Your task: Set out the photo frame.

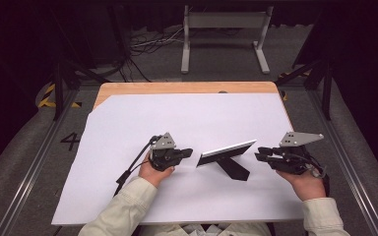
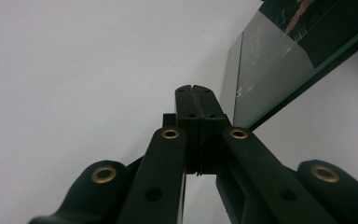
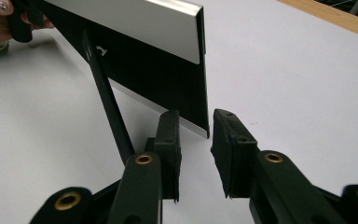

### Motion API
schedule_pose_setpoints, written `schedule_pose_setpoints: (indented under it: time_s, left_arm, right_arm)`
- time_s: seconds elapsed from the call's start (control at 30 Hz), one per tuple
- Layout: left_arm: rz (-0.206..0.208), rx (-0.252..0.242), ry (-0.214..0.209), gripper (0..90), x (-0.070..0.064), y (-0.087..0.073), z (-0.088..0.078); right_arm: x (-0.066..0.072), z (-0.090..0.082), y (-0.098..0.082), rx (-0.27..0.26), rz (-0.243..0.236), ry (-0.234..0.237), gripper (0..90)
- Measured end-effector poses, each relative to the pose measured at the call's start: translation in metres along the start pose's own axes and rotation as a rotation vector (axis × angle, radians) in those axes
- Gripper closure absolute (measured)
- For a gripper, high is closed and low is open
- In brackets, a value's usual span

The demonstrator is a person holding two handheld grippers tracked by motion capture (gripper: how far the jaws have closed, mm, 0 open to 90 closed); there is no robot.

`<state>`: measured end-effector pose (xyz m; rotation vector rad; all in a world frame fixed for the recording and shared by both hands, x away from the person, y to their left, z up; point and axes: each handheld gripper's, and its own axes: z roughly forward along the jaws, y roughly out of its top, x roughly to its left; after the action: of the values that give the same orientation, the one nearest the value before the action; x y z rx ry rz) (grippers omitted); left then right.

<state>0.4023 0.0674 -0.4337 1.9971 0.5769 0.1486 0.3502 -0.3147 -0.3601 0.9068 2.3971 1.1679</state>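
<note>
The left gripper, jaws pressed together and empty, sits just left of the picture frame standing mid-sheet on its prop. The right gripper, jaws spread, lines up on its right edge. The step looks like bracing and grasping; next, the right jaws need to close over that edge.

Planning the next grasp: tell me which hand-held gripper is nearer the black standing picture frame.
Left, narrowly. The left hand-held gripper, jaws shut, sits right beside the black picture frame at its left edge. The right hand-held gripper, jaws open, is just off its right edge, not touching.
</note>
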Motion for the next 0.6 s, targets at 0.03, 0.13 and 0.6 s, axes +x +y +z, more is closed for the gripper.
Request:
schedule_pose_setpoints:
  time_s: [0.03, 0.13, 0.6]
  left_arm:
    - [0.008, 0.014, 0.005, 90.0, -0.001, 0.000, 0.003]
    - [0.003, 0.036, 0.004, 90.0, -0.002, 0.000, 0.010]
    - [0.092, 0.183, 0.006, 90.0, -0.012, 0.005, 0.034]
  right_arm:
    - [0.000, 0.000, 0.000, 0.000, 0.001, 0.000, 71.3]
    - [0.000, 0.000, -0.001, 0.000, 0.005, 0.000, 71.3]
    - [0.001, -0.007, -0.008, 0.007, 0.014, -0.011, 71.3]
